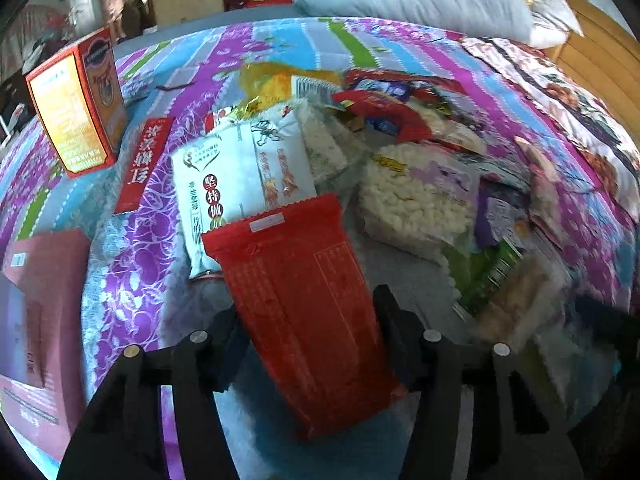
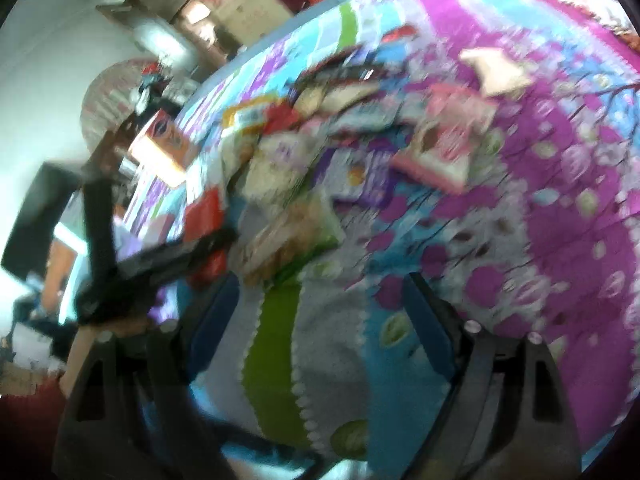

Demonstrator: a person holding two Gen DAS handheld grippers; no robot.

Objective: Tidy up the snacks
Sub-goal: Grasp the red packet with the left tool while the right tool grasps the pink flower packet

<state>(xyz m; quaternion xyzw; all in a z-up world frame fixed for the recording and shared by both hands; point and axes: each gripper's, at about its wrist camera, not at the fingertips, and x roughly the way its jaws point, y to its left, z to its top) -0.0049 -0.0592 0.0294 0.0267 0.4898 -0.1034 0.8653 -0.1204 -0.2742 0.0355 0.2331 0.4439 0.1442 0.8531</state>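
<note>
Red snack packet (image 1: pixel 308 312) sits between the fingers of the left gripper (image 1: pixel 310 312), at six o'clock in the left wrist view; both pads appear to press its edges, so it reads as gripped. Right gripper (image 2: pixel 320 304) stands wide with only the bedspread (image 2: pixel 560 200) beneath. Remaining snacks (image 1: pixel 416 192) lie heaped at twelve to two o'clock. Recommendation: lift the packet clear before swinging it, keep the grip near its middle so it does not droop, and set it flat beside the red box (image 1: pixel 142 164) at ten o'clock.
</note>
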